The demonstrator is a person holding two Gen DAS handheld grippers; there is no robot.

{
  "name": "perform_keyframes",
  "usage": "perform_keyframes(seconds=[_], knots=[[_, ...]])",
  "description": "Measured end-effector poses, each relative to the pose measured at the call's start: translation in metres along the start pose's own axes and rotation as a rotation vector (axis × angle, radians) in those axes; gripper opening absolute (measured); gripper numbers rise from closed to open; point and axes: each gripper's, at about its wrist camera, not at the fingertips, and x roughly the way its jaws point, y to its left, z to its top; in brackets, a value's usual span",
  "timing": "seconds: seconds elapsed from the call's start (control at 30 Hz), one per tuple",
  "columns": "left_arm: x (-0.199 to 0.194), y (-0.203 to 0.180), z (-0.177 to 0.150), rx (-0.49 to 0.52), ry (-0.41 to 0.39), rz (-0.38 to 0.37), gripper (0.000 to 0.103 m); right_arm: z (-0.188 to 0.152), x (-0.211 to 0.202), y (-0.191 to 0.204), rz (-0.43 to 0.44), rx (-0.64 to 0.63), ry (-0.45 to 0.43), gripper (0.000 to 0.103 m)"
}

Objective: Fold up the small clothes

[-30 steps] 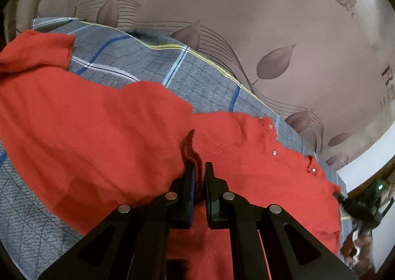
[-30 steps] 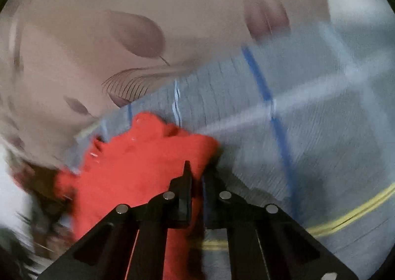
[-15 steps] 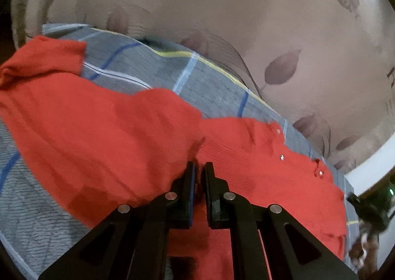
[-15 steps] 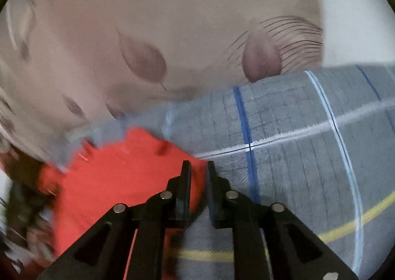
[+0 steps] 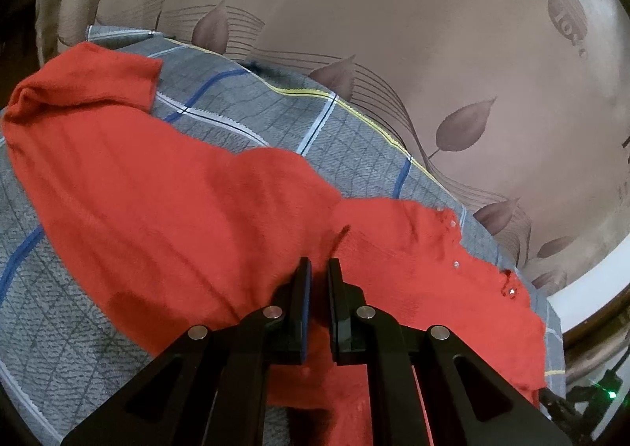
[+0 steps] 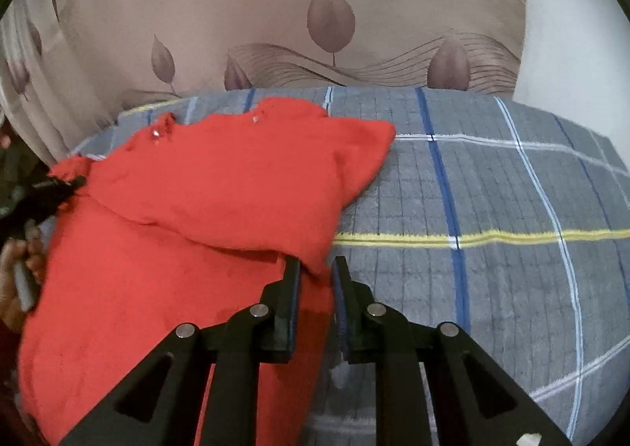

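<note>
A red knit sweater [image 5: 189, 217] with small white buttons lies spread on a grey checked bedcover [image 5: 275, 119]. Its far sleeve is folded at the upper left. My left gripper [image 5: 318, 269] hovers over the sweater's middle, jaws slightly apart, with nothing between them. In the right wrist view the sweater [image 6: 197, 210] has one part folded over its body. My right gripper [image 6: 317, 269] is at the folded part's lower corner, jaws a little apart, the cloth edge lying just in front of them.
A beige curtain with a leaf pattern [image 6: 330, 17] hangs behind the bed. The bedcover [image 6: 492, 229] extends to the right of the sweater. The left gripper and the hand holding it [image 6: 23, 249] show at the left edge of the right wrist view.
Both grippers were shut on the sweater's cloth; now both jaws have parted and let the cloth go. The right gripper swung over, laying a part of the sweater across its body.
</note>
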Motion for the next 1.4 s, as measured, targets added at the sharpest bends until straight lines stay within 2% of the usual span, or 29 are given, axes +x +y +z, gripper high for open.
perform_keyframes(seconds=[0.2, 0.23, 0.3, 0.33, 0.43, 0.57, 0.63, 0.7, 0.77, 0.8, 0.9, 0.97, 1.07, 1.17, 1.2, 1.23, 1.27, 1.3, 1.33, 1.37, 1.4], knots=[[-0.001, 0.002, -0.001, -0.005, -0.003, -0.006, 0.009, 0.003, 0.014, 0.01, -0.143, -0.073, 0.016, 0.015], [-0.002, 0.002, -0.001, -0.006, -0.004, -0.005, 0.009, 0.001, 0.015, 0.015, -0.174, -0.104, 0.018, 0.012], [-0.002, 0.004, -0.001, -0.012, -0.006, -0.005, 0.009, -0.008, 0.014, 0.031, -0.303, -0.235, 0.005, 0.009], [-0.002, 0.004, -0.001, -0.014, -0.006, -0.004, 0.009, -0.011, 0.015, 0.035, -0.338, -0.276, 0.003, 0.008], [-0.003, 0.006, -0.002, -0.025, -0.011, -0.007, 0.009, -0.016, 0.017, 0.042, -0.41, -0.352, -0.001, 0.008], [-0.003, 0.01, -0.001, -0.04, -0.011, -0.019, 0.009, -0.019, 0.019, 0.046, -0.455, -0.399, 0.015, 0.008], [-0.003, 0.01, -0.001, -0.042, -0.01, -0.025, 0.009, -0.019, 0.015, 0.043, -0.433, -0.382, 0.013, 0.012], [-0.003, 0.01, -0.002, -0.042, -0.007, -0.03, 0.009, -0.013, 0.005, 0.026, -0.276, -0.293, 0.014, 0.014], [-0.003, 0.009, -0.002, -0.038, -0.007, -0.036, 0.009, -0.012, -0.007, 0.005, -0.128, -0.172, 0.027, 0.03], [-0.003, 0.009, -0.002, -0.036, -0.004, -0.035, 0.009, -0.012, -0.017, -0.011, -0.077, -0.1, 0.019, 0.042], [-0.003, 0.006, -0.002, -0.027, -0.001, -0.034, 0.009, -0.016, -0.044, -0.043, -0.032, 0.057, -0.052, 0.043], [-0.005, 0.003, -0.002, -0.013, -0.008, -0.032, 0.009, -0.012, -0.055, -0.047, 0.001, 0.097, -0.09, 0.043], [-0.012, -0.003, -0.003, 0.016, -0.011, -0.016, 0.009, 0.005, -0.05, -0.025, -0.007, 0.035, -0.109, 0.041], [-0.028, -0.006, -0.005, 0.044, -0.025, -0.01, 0.01, 0.019, -0.028, -0.004, -0.02, -0.026, -0.121, 0.038], [-0.035, -0.004, -0.004, 0.046, -0.024, -0.013, 0.014, 0.021, -0.018, 0.002, -0.035, -0.05, -0.105, 0.037], [-0.042, -0.001, -0.002, 0.043, -0.019, -0.022, 0.017, 0.021, 0.002, 0.014, -0.05, -0.103, -0.045, 0.035], [-0.052, 0.006, 0.001, 0.032, -0.012, -0.031, 0.028, 0.016, 0.016, 0.02, -0.065, -0.143, 0.015, 0.034], [-0.062, 0.016, 0.007, 0.007, -0.004, -0.039, 0.041, 0.011, 0.026, 0.026, -0.095, -0.183, 0.056, 0.038], [-0.07, 0.026, 0.011, -0.017, 0.001, -0.05, 0.045, 0.012, 0.021, 0.033, -0.129, -0.215, 0.009, 0.037], [-0.082, 0.045, 0.019, -0.069, 0.0, -0.084, 0.047, 0.013, 0.02, 0.035, -0.142, -0.215, 0.028, 0.037], [-0.09, 0.058, 0.025, -0.101, 0.002, -0.113, 0.047, 0.014, 0.011, 0.036, -0.135, -0.19, 0.0, 0.037]])
